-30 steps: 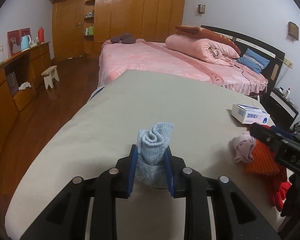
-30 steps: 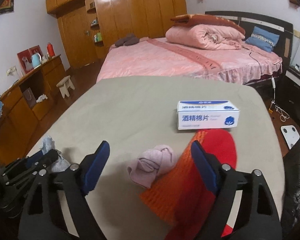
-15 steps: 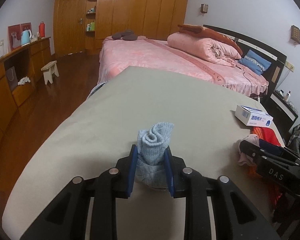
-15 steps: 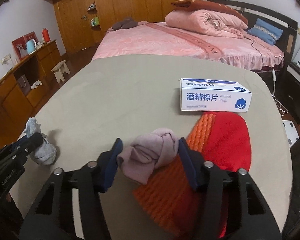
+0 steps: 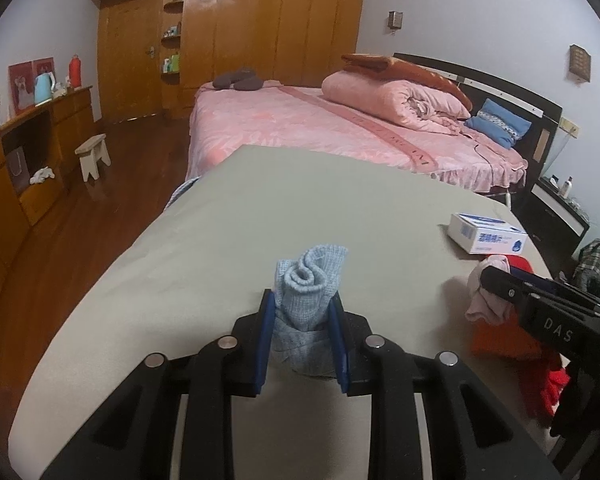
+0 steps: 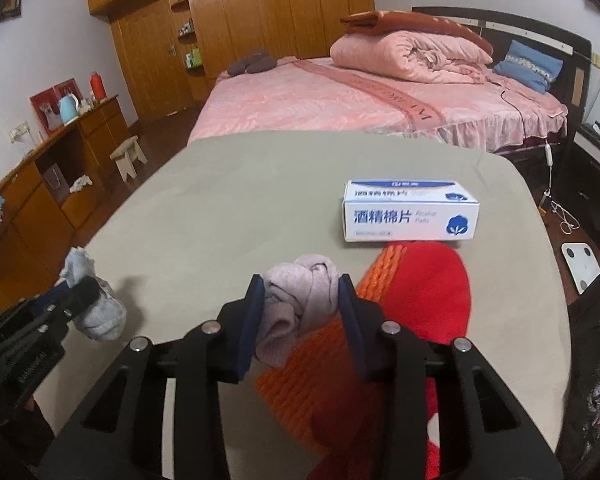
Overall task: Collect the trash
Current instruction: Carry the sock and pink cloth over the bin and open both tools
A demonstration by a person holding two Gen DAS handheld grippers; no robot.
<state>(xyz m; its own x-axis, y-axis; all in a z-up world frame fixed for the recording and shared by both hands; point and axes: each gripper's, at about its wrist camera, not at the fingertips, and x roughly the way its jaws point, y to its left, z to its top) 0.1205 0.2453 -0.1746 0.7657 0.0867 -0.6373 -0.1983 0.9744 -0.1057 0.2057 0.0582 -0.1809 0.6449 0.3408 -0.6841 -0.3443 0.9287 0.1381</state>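
Two soft bundles are being picked up off the flat grey-green surface (image 5: 340,208), one in each pair of tongs.

On the left side, the left tongs (image 5: 302,322) are clenched on the rolled-up light blue knitted sock (image 5: 310,292). Its blue pads squeeze the sock at the middle, with the curly rolled top sticking up above them. In the right wrist view the sock (image 6: 94,308) hangs a little above the surface, with its shadow beside it. The tongs point forward and slant down.

Moving to the right, the right tongs (image 6: 300,306) are closing on the rolled-up dusty pink knitted sock (image 6: 300,304). The sock is between the blue pads, and both pads already press into its sides. It sits partly on the surface and partly on the orange and red knitted hat (image 6: 400,312). These tongs also slant down and point forward.

Further right and behind lies the white and blue cardboard box of alcohol pads (image 6: 412,212), just past the hat.

Both socks look light and squashy. They will bend and flatten when squeezed, so they will not break. They could slip out if only a loose flap is pinched. The thick middle of the roll looks like the best place to hold. The pink sock touches the hat, so the fuzzy hat might catch and get dragged along when the sock goes up.
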